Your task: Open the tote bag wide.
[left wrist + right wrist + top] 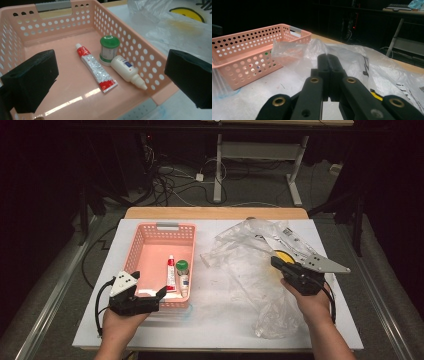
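Observation:
A pink perforated basket (165,226) (140,50) (249,50) stands on the left half of the table. Inside lie a red-and-white tube (170,274) (96,67), a small green-capped jar (182,266) (109,48) standing upright and a white dropper bottle (184,285) (127,71) on its side. My left gripper (148,286) (112,62) hovers open at the basket's near end, jaws wide apart, nothing held. A crumpled clear plastic bag (245,265) (175,30) (352,57) with a yellow face print (285,256) lies to the right. My right gripper (276,261) (327,58) is shut above it; I see no film between the jaws.
The white tabletop (220,320) has a wooden strip (215,213) along its far edge. Bare surface lies between basket and bag and along the near edge. Beyond the table, cables (170,180) and a desk frame (260,155) sit on the dark floor.

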`<state>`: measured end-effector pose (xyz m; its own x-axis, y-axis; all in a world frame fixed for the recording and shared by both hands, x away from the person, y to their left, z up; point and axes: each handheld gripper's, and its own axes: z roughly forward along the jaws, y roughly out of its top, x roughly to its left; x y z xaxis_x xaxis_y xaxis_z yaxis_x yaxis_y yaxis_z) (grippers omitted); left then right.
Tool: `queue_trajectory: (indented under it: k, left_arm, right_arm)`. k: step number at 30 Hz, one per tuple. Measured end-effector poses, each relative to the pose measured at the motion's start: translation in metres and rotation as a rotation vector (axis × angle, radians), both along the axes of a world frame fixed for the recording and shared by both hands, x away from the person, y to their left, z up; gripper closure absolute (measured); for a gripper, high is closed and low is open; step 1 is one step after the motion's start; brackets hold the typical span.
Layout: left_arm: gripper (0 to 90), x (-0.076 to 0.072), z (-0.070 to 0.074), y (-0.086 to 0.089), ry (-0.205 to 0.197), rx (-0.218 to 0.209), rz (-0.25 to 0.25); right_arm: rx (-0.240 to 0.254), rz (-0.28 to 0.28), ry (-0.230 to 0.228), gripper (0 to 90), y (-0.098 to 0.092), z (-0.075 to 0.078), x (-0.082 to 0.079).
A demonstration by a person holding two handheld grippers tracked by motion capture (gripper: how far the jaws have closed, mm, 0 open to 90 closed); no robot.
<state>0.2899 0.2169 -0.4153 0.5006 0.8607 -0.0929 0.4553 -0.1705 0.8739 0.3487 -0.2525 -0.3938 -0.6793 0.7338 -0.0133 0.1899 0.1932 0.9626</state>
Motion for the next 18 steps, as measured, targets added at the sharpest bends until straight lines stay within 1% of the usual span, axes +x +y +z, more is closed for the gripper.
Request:
queue_trajectory:
  k: [3,5,7,9,14,18]
  left_arm:
    - [0.0,0.006,0.004,-0.001,0.003,-0.029,0.001]
    - [0.0,0.011,0.007,-0.001,0.002,-0.038,-0.002]
    - [0.0,0.017,0.009,-0.002,0.013,-0.052,-0.002]
    - [0.0,0.024,0.011,-0.003,0.014,-0.064,0.0]
    - [0.0,0.041,0.017,-0.008,0.025,-0.061,-0.002]
    - [0.0,0.054,0.019,-0.013,0.024,-0.043,-0.001]
  right_arm:
    - [0.005,0.004,-0.001,90.0,0.0,0.0,0.001]
    - [0.006,0.005,-0.001,90.0,-0.001,0.001,0.001]
    - [0.012,0.004,0.001,90.0,-0.001,0.001,0.0]
    - [0.013,0.002,-0.003,90.0,-0.001,0.002,0.0]
    - [0.015,0.004,-0.006,90.0,-0.002,0.003,0.0]
    - [0.015,0.004,-0.002,90.0,-0.002,0.003,0.0]
